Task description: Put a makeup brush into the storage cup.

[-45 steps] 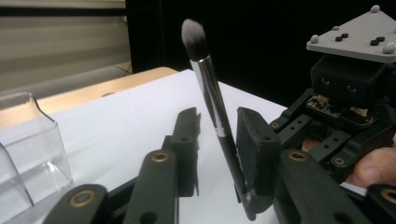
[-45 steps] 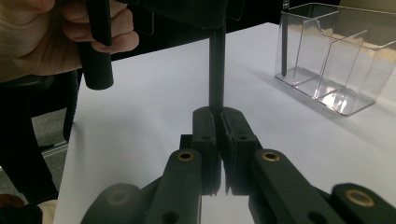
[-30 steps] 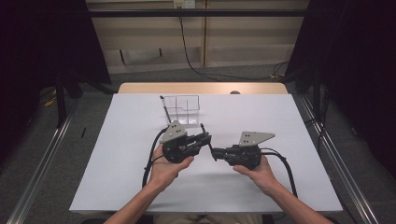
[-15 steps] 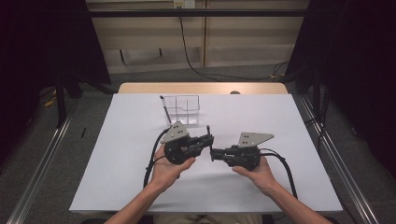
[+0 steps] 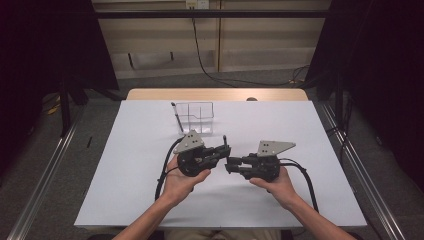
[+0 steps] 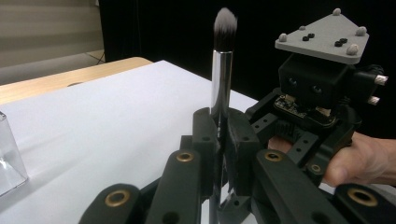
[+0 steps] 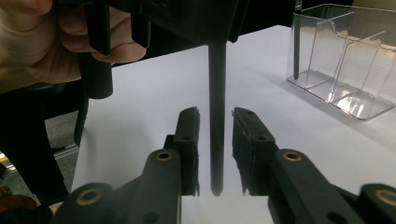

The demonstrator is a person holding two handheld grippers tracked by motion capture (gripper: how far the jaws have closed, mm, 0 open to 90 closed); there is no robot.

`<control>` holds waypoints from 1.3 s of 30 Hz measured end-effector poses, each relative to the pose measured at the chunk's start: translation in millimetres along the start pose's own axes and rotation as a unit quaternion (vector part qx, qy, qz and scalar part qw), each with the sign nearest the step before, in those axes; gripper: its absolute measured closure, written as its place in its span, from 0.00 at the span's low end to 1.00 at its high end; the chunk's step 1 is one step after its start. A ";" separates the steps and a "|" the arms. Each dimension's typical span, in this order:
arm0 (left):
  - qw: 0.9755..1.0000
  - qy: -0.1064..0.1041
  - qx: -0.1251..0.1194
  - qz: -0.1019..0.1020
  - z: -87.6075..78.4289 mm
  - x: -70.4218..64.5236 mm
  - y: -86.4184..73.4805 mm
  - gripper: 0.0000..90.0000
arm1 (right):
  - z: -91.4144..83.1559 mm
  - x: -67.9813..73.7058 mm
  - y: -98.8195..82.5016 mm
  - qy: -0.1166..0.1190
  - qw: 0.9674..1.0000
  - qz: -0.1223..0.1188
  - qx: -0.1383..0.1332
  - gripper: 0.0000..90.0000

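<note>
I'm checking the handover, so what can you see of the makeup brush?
The makeup brush stands upright over the white table: soft grey-white bristles on top, a shiny silver ferrule, a slim black handle pointing down. The left claw is shut on it just below the ferrule. The right claw has just been opening; its pads flank the handle's lower end without touching.

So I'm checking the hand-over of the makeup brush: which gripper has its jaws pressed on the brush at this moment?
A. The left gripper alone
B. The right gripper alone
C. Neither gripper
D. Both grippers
A: the left gripper clamps the makeup brush upright at its metal ferrule, while the right gripper has just been opening, its jaws standing apart on either side of the dark handle with visible gaps.
</note>
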State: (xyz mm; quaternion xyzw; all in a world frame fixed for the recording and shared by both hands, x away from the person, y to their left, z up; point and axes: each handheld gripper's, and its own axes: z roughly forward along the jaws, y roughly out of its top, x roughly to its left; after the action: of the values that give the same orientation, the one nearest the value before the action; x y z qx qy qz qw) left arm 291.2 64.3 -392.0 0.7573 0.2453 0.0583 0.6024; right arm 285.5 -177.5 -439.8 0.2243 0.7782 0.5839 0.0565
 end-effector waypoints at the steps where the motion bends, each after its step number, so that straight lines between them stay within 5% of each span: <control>1: 1.000 0.000 -0.001 0.000 0.2 -0.2 -0.1 0.93 | 0.1 -0.2 0.0 0.000 1.000 0.002 0.000 0.72; 13: 1.000 0.004 -0.005 -0.005 0.1 3.1 0.6 0.93 | 1.2 -1.6 -0.2 -0.024 1.000 0.009 -0.007 0.33; 25: 1.000 0.009 -0.011 -0.008 -3.5 7.0 1.9 0.93 | -4.8 -5.8 3.2 -0.040 0.998 0.029 -0.025 0.07; 39: 1.000 0.018 -0.010 -0.008 -12.0 11.3 2.0 0.93 | -14.5 -6.3 7.0 -0.064 0.997 0.027 -0.033 0.01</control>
State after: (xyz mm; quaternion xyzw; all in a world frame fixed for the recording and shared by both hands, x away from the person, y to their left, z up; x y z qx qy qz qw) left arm 297.1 79.6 -389.3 0.7484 0.2617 0.0697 0.6055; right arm 288.0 -191.4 -429.8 0.2805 0.7470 0.5947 0.0980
